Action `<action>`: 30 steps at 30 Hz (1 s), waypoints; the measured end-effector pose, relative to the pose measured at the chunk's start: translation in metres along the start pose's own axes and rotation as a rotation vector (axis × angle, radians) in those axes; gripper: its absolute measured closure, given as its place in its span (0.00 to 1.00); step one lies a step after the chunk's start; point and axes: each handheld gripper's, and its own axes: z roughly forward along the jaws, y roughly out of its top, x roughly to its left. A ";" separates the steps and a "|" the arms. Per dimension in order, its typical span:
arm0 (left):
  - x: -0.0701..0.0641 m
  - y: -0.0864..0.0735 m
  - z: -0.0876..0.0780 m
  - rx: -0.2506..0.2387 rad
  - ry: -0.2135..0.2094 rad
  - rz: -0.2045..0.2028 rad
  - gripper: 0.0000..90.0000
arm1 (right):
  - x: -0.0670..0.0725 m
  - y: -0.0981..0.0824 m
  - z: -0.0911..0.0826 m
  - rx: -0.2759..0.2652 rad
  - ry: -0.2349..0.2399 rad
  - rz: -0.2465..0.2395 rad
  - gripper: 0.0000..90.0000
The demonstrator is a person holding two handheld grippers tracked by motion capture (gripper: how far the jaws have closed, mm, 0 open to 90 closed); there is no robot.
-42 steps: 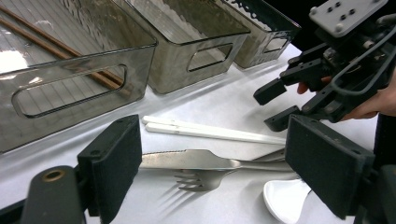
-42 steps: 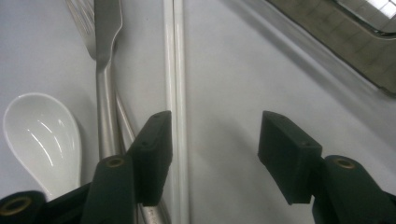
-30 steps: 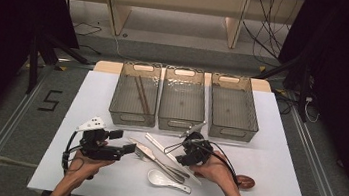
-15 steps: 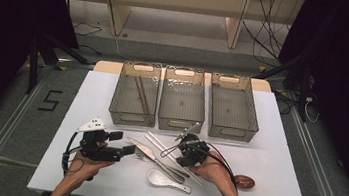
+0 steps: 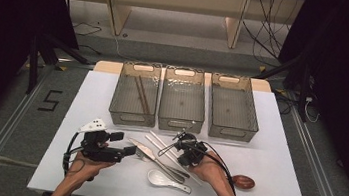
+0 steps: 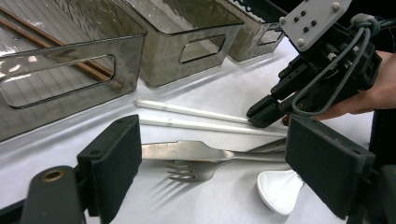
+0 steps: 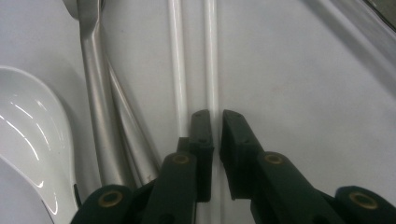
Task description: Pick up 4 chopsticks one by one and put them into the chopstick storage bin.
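Right gripper view: the right tool (image 7: 215,116) has just closed, apparently pinching one white chopstick (image 7: 211,56), unlike earlier.

The right gripper (image 7: 215,122) has just been closing its jaws: a second ago they stood apart above the white chopsticks, and now they have drawn in on one white chopstick (image 7: 211,56), which lies pinched between the pads on the worktop (image 7: 303,93).

A lab-style recording setup: a white-covered surface (image 5: 102,180) stands between black curtains (image 5: 6,17), with loose cables (image 5: 266,33) on the grey floor, a taped numeral (image 5: 51,100) beside it, and floor rails (image 5: 1,137).
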 end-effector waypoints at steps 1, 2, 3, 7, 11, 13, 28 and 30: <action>0.000 0.000 0.000 0.001 -0.001 0.001 0.20 | 0.000 0.000 0.000 0.001 0.000 0.002 0.93; 0.000 0.000 0.001 0.000 -0.001 0.000 0.20 | 0.000 0.000 0.000 0.004 -0.001 0.003 0.93; 0.000 0.000 0.001 0.000 -0.002 0.000 0.20 | 0.000 0.000 0.000 0.003 0.005 0.004 0.91; 0.000 0.000 0.001 0.001 -0.003 -0.001 0.20 | 0.000 0.001 0.000 0.004 0.008 0.006 0.91; -0.001 0.000 0.001 0.000 -0.003 -0.001 0.20 | 0.003 0.001 0.001 0.007 -0.009 -0.017 0.95; -0.001 0.000 0.001 0.000 -0.004 -0.002 0.20 | 0.003 0.002 0.000 0.011 -0.009 -0.022 0.95; 0.002 -0.001 0.001 0.001 0.005 -0.016 0.21 | -0.002 -0.002 -0.010 -0.029 0.013 -0.025 0.96; 0.002 -0.001 0.001 0.001 0.006 -0.017 0.21 | -0.002 -0.002 -0.011 -0.047 0.008 -0.021 0.96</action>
